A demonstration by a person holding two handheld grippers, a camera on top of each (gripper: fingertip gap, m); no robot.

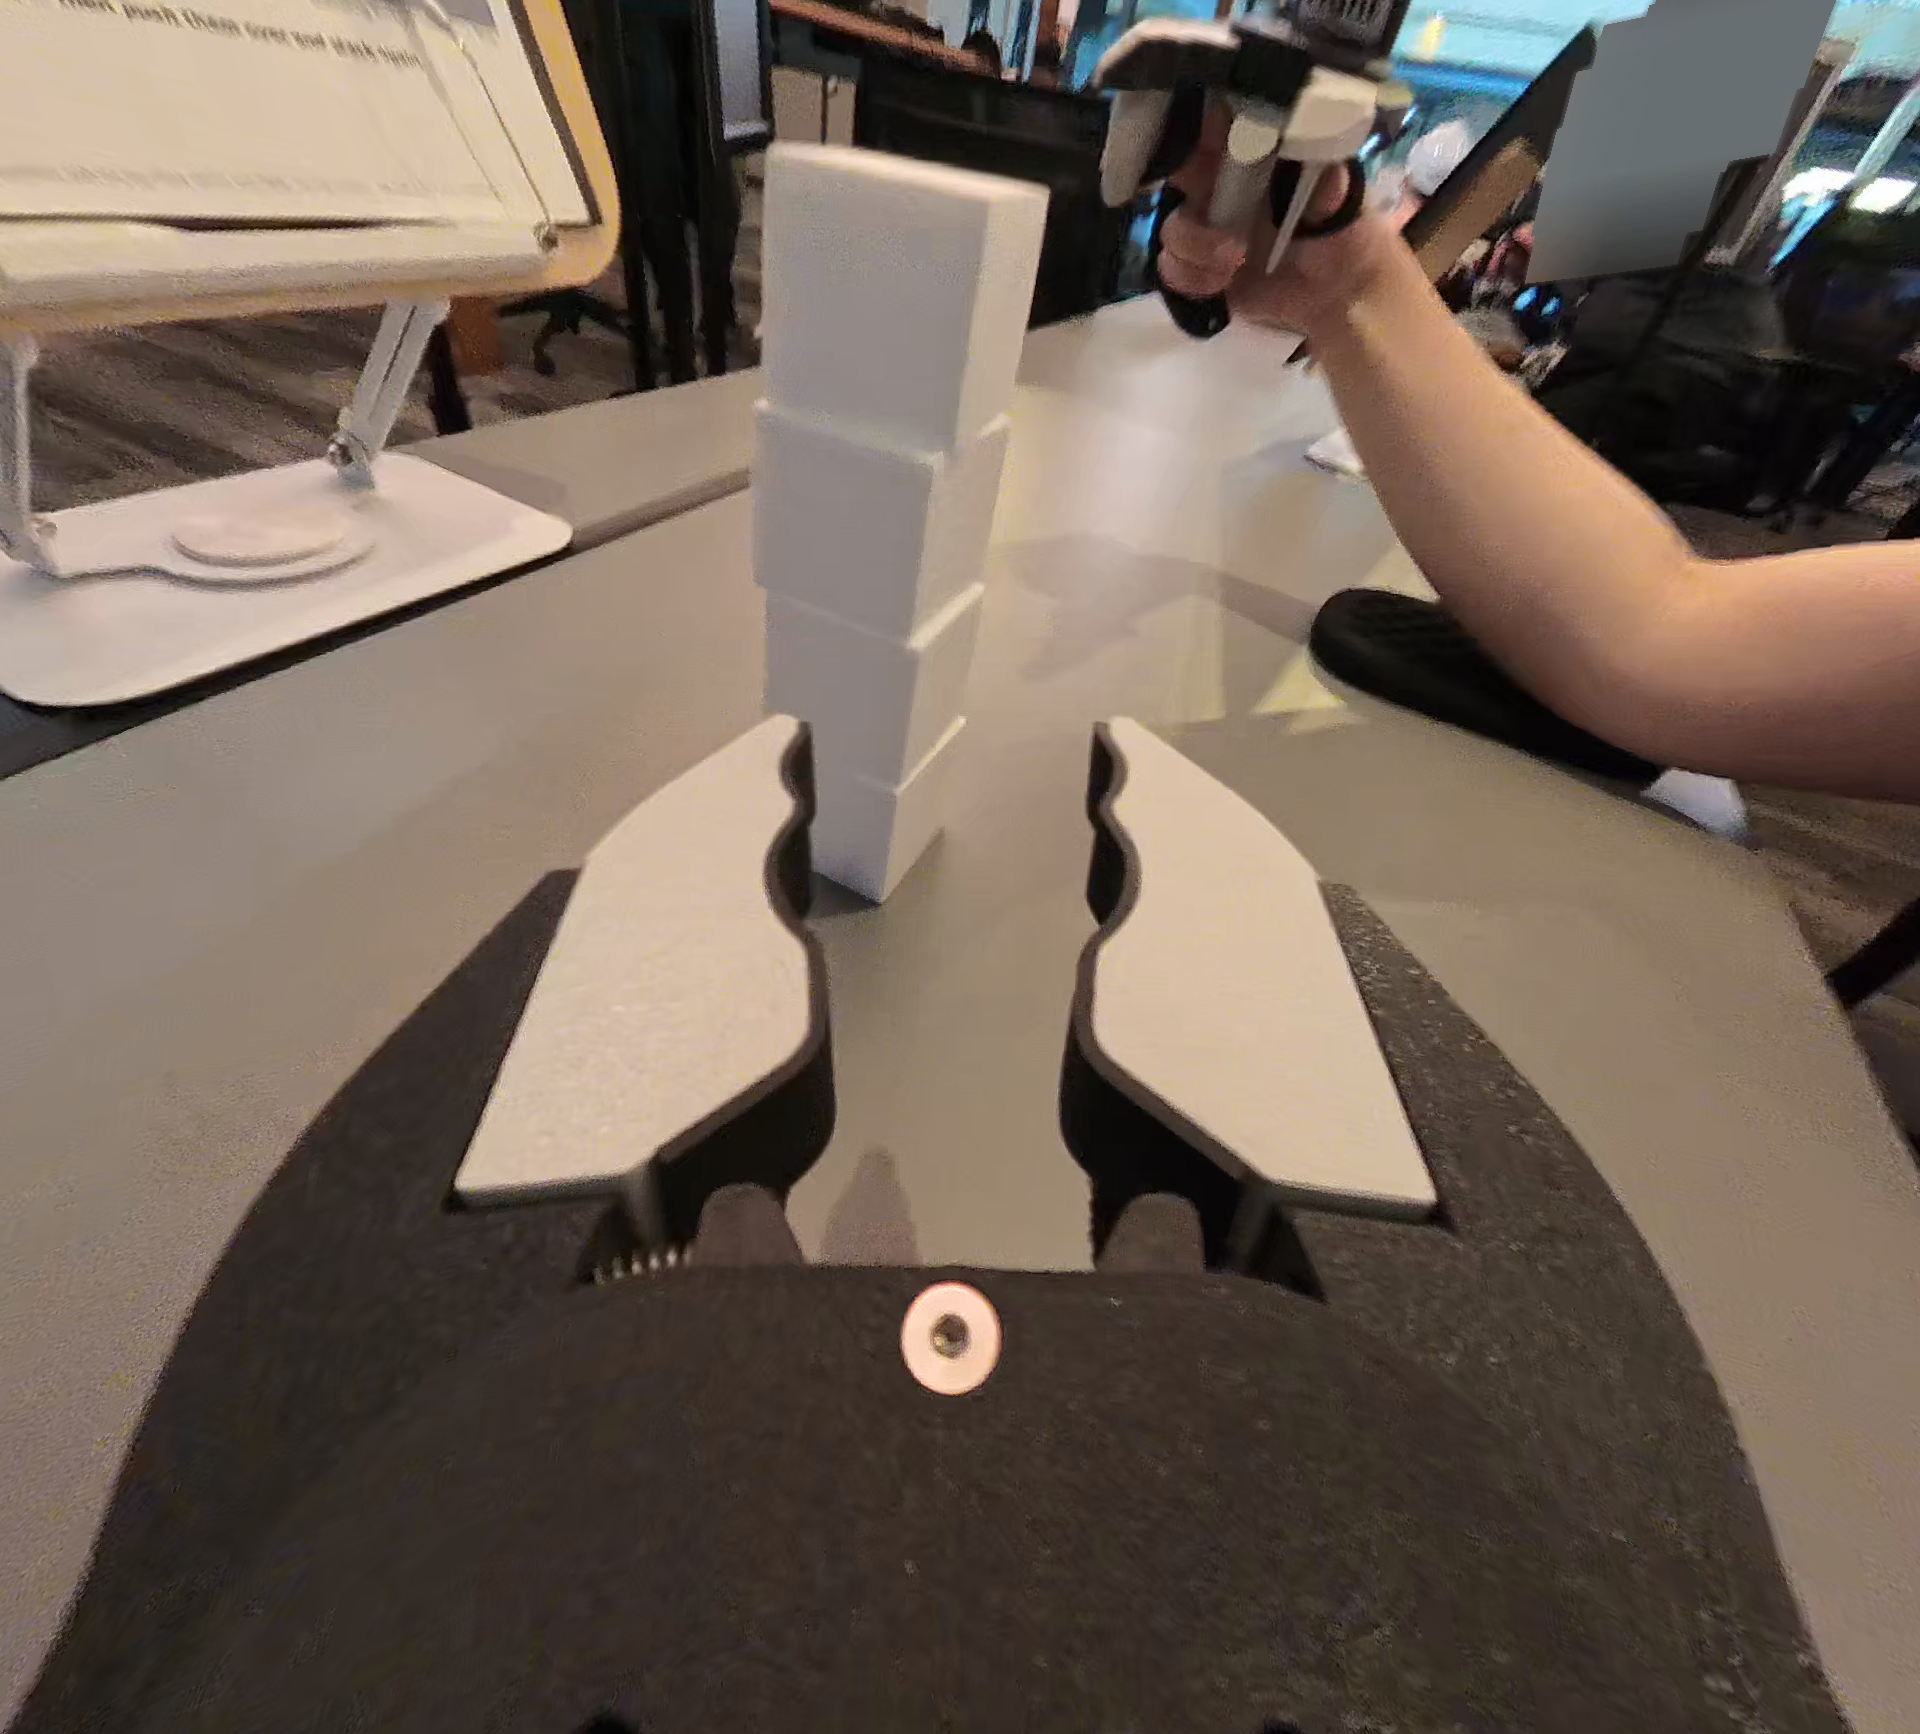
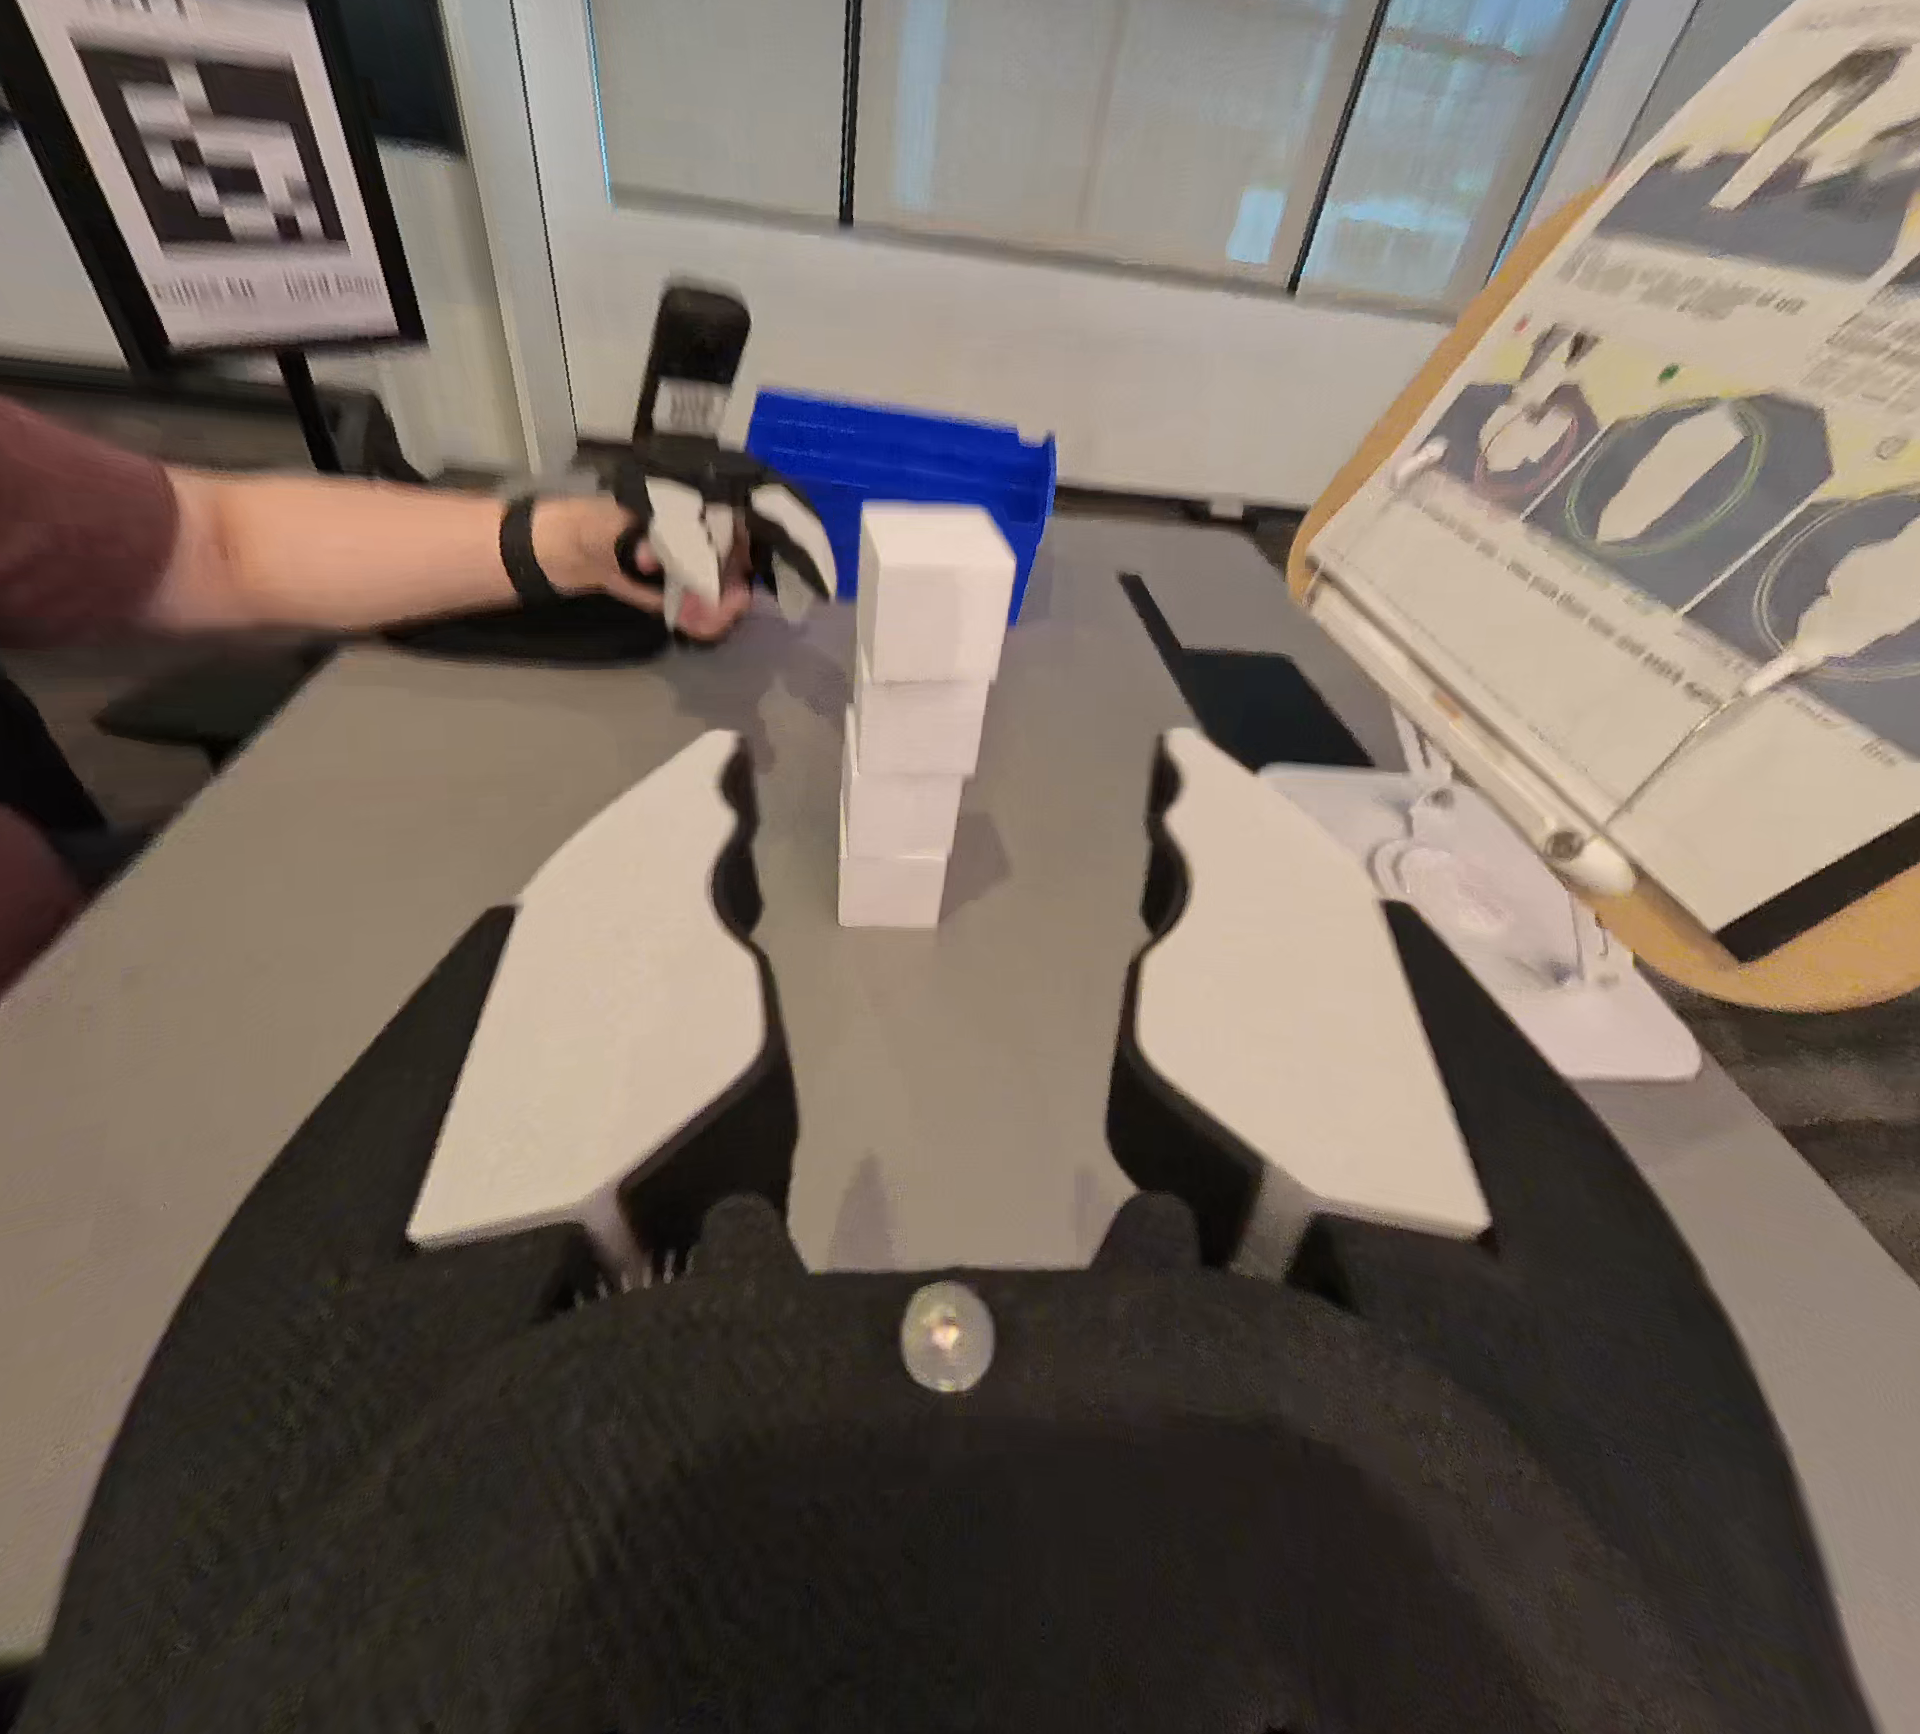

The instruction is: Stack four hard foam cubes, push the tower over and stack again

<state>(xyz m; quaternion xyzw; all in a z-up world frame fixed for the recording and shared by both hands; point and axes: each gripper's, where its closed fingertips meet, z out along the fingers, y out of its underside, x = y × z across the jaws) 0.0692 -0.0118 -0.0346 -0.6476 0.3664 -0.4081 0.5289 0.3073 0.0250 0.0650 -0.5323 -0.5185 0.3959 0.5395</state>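
Straight ahead through the left wrist view: four white hard foam cubes [image 1: 883,531] stacked as one tower on the grey tabletop [image 1: 312,905], each cube twisted a little off the one below, so upright but not neatly squared. Left gripper [image 1: 948,796] low at the tower's foot, fingers [image 1: 665,957] released and spread, holding nothing; bottom cube just past the left fingertip, contact impossible to confirm. Probably kept low and clear to leave the finished stack undisturbed. Farther back, right gripper [image 1: 1236,157] raised beside the top cube, carried in a bare hand [image 1: 1257,271]; fingers there too small and blurred to judge. White stand with a wood-edged instruction board [image 1: 312,74] off to the left, seemingly tilted for reading.

Across the right wrist view: same tower [image 2: 914,728] centred beyond the right gripper [image 2: 951,796], well apart from its white fingers [image 2: 623,988], which stand released and empty. Likely drawn back after placing, or lining up for the push-over. Left gripper [image 2: 748,562] near the tower's upper half, beside it and apart. Blue plastic bin [image 2: 904,479] behind the stack, out of the fall zone only if the push goes sideways.
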